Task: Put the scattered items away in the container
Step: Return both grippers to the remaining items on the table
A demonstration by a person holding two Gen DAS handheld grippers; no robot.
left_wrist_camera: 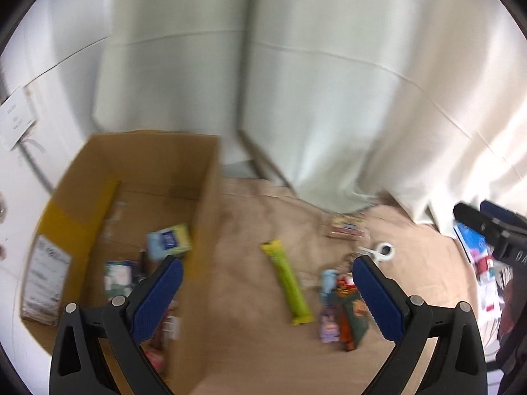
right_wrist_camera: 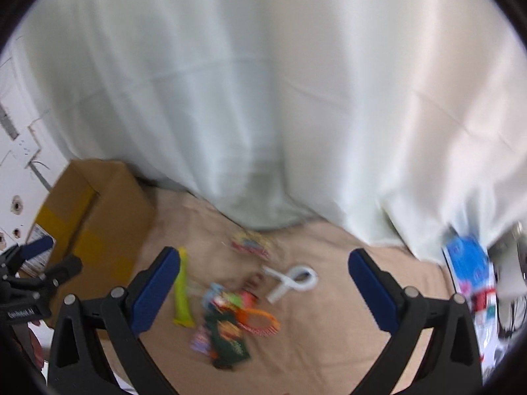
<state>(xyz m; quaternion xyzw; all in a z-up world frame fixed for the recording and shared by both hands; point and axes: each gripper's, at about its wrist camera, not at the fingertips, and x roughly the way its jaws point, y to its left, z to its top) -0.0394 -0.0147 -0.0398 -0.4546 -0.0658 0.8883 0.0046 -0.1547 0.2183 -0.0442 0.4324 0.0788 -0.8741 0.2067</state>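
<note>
Both my claws hung wide apart and empty. My left claw (left_wrist_camera: 266, 276) hovered over the near wall of the cardboard box (left_wrist_camera: 204, 217), which sat to its left with a few packets already in it. Ahead and right of it on the tan cloth lay the green wrapper (left_wrist_camera: 290, 283) and a heap of small packets (left_wrist_camera: 342, 309). My right claw (right_wrist_camera: 263, 273) hung above that same heap, the white loop (right_wrist_camera: 296, 279) just beyond it. Both views were blurred, so I judged I might pinch two overlapping packets at once, drop one short of the box, or knock my claws together.
</note>
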